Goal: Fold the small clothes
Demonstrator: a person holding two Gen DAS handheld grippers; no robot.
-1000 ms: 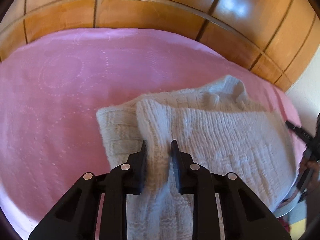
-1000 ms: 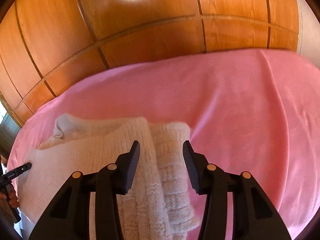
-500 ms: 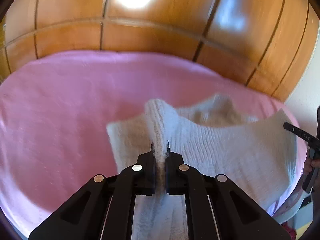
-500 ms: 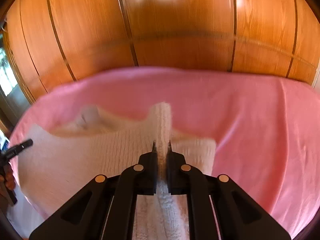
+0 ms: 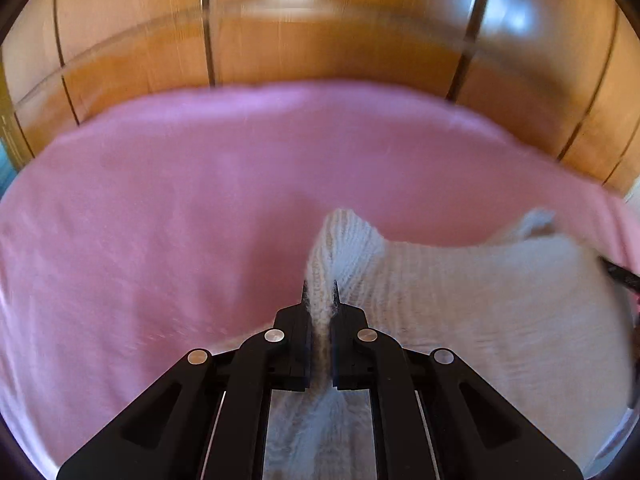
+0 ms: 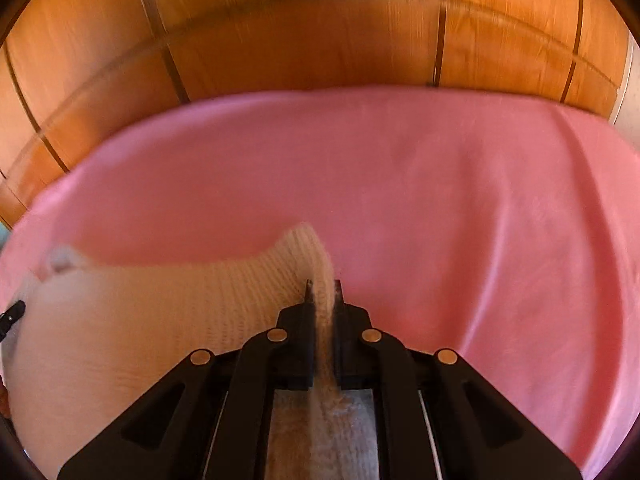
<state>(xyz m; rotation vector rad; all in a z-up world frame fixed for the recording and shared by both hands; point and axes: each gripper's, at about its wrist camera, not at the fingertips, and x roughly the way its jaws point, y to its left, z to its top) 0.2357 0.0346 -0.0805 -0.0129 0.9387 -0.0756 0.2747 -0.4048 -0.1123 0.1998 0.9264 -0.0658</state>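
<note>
A small cream knitted sweater [image 5: 472, 300] is held up off the pink bedspread [image 5: 180, 220]. My left gripper [image 5: 320, 292] is shut on a pinched fold at the sweater's left side. My right gripper [image 6: 323, 290] is shut on a fold at its right side, and the sweater [image 6: 140, 320] hangs stretched between the two. The tip of the other gripper shows at the right edge of the left wrist view [image 5: 620, 276] and at the left edge of the right wrist view [image 6: 12, 314]. The sweater's lower part is hidden behind the grippers.
The pink bedspread [image 6: 440, 200] covers the whole surface ahead. A wooden panelled wall [image 5: 320, 40] rises right behind it, also in the right wrist view [image 6: 300, 32]. The spread has soft creases at the right [image 6: 520, 260].
Both grippers closed on the sweater's side folds, then lifted it off the bedspread and carried it forward. The views are now blurred by the motion.
</note>
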